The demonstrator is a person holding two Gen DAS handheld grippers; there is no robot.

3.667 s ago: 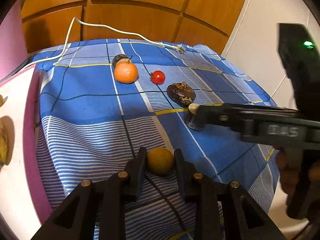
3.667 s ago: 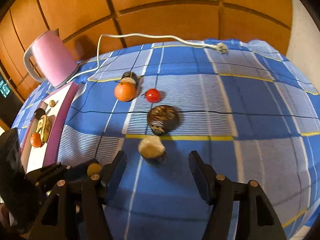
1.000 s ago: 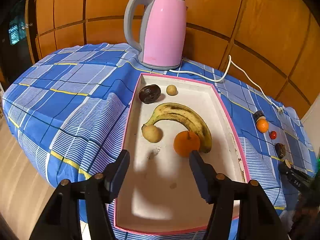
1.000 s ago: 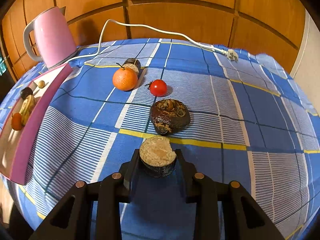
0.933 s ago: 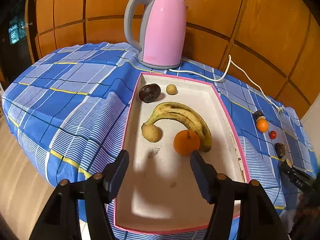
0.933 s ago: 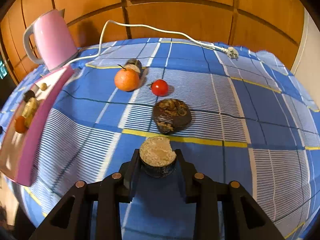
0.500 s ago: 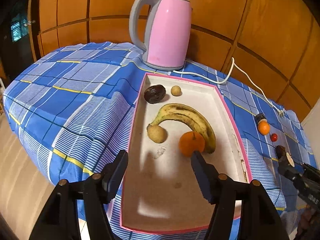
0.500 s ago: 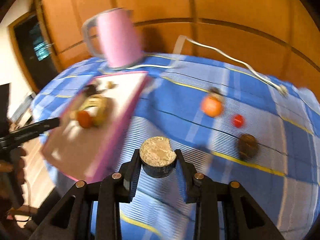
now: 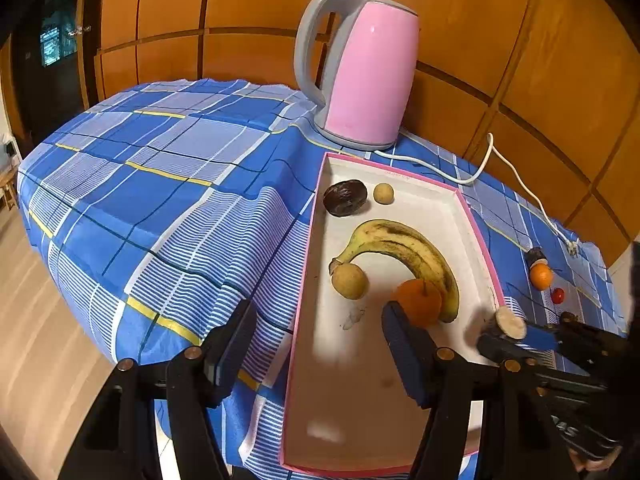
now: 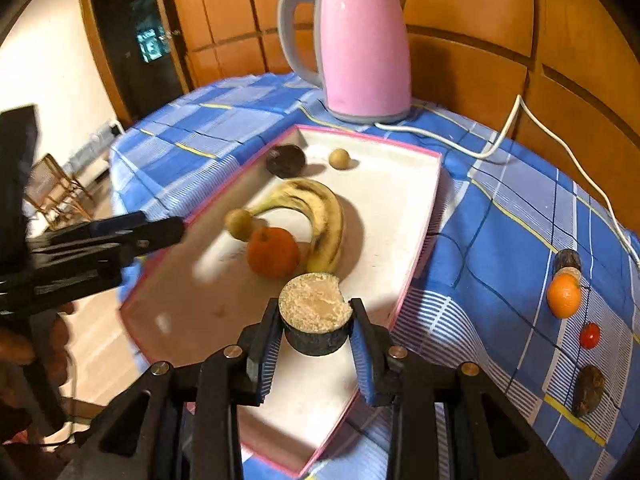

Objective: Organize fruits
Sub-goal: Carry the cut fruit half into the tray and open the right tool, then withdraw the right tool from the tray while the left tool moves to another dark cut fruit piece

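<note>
Jaws of my right gripper (image 10: 316,334) clenched on cut fruit half (image 10: 315,312), hovering over tray (image 10: 416,256) near corner, orange (image 10: 273,258) and banana (image 10: 320,212) just ahead. Drop spot lies straight below. My left gripper (image 9: 316,344) released, nothing held, over tray's left edge.

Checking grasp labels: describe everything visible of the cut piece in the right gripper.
The cut piece is a short round chunk, dark-skinned on its side wall, with a pale tan, grainy cut face turned up toward the camera and a small notch missing at its right edge. The right gripper is shut on it, blue-padded fingers pressing both sides. It is held above the near end of the white, pink-rimmed tray, just in front of the banana and an orange.
</note>
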